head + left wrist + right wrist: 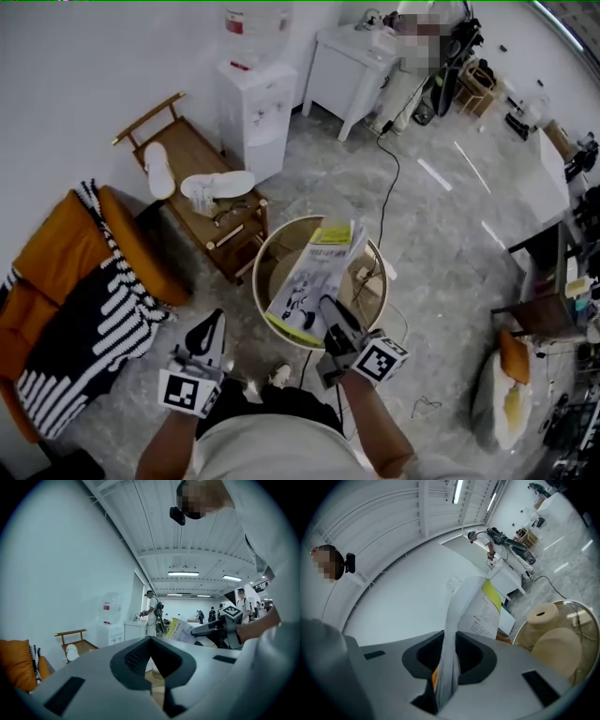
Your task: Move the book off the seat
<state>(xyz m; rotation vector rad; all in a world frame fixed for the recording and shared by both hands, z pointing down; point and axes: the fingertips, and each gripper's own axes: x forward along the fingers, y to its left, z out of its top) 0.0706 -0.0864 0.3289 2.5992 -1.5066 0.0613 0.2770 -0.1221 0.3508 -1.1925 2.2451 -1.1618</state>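
At lower centre of the head view, our right gripper pinches the book between its fingers, above the round tabletop and well apart from the orange seat. Our left gripper has its fingers pressed together, with nothing between them.

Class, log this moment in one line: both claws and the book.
left claw: shut, empty | right claw: shut on book | book: aloft by round table

Colours about the seat
White book with yellow bands; orange armchair under a black-and-white striped throw.
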